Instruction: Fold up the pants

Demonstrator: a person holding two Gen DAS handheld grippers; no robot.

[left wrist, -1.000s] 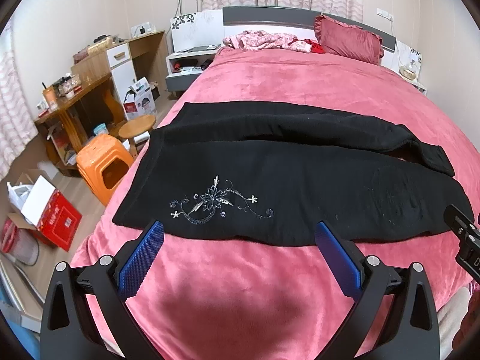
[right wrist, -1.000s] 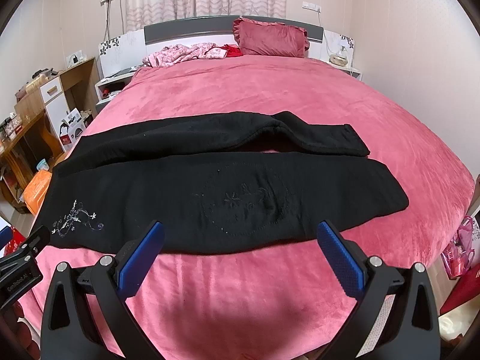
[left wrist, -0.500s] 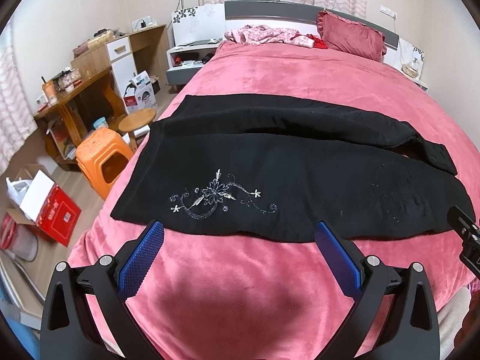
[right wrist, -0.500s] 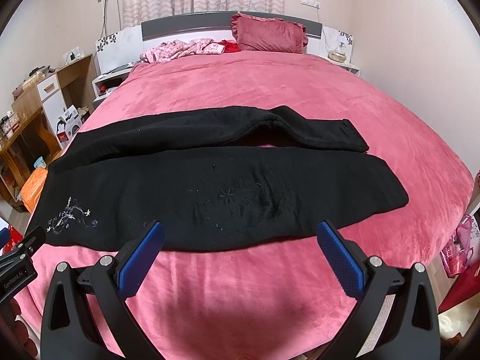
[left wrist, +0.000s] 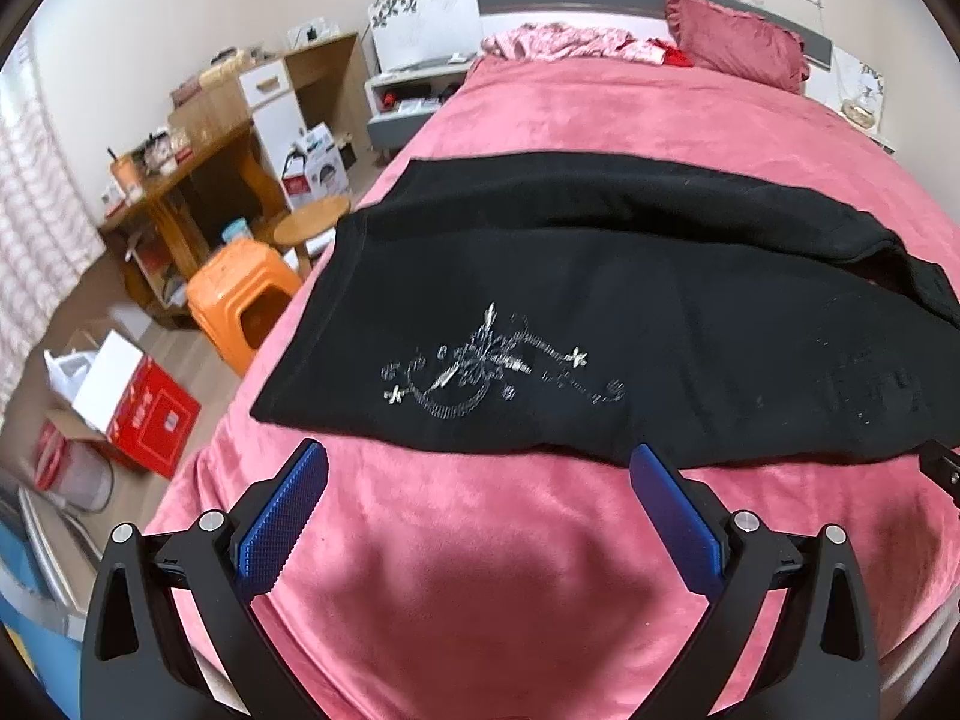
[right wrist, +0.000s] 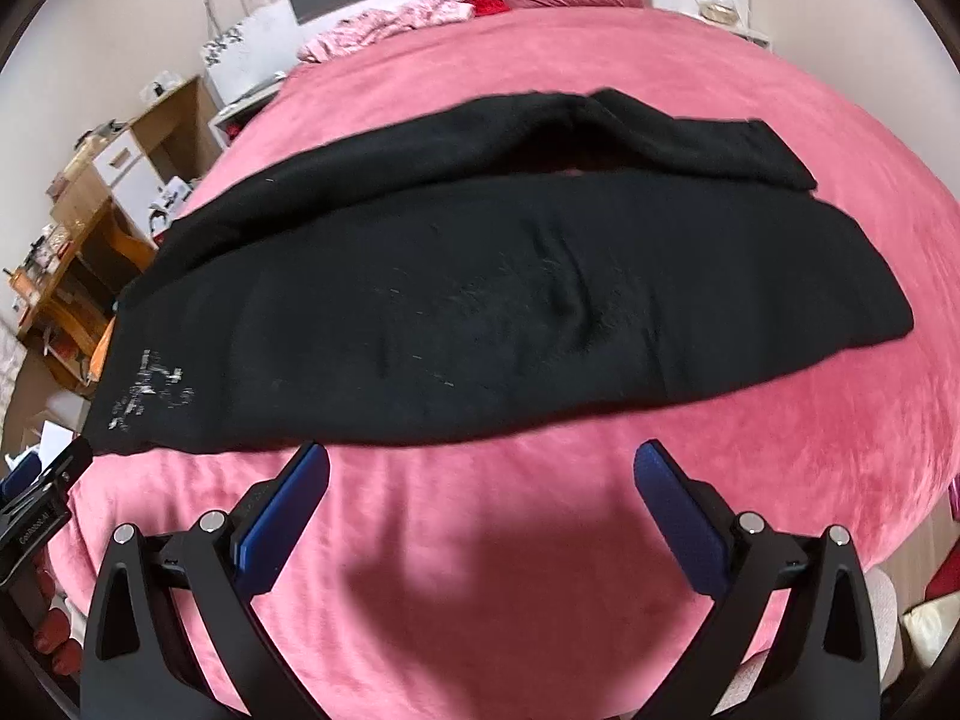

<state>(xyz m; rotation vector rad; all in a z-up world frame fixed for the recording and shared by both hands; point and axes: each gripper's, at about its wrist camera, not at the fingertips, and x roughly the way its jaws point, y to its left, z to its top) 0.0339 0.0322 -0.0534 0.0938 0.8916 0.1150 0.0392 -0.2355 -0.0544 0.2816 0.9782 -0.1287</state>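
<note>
Blue-padded left tongs (left wrist: 477, 495) wide apart, holding nothing, just short of near hem. Same for right tongs (right wrist: 480, 495): spread, empty, over bare blanket (right wrist: 540, 570).

Just beyond, black pants (left wrist: 600, 312) flat across bed, lengthways left to right, one leg nearer, other leg behind and partly overlapping. Silver embroidery (left wrist: 498, 369) toward left end of near leg.

Likely thick knit or fleece: soft, limp, moderately light, no stiffness to hold shape once lifted. Plush blanket probably grippy, so dragging apt to bunch cloth; lifting safer. Best holds, by judgement: near hem, left tongs beside embroidery end, right tongs toward far right end (right wrist: 840, 324), pinching both layers together, well apart to keep edge taut. Single-layer pinch liable to leave lower layer behind.

Farther back, pillow (left wrist: 738, 42) and pink clothes (left wrist: 558, 42) at headboard.
</note>
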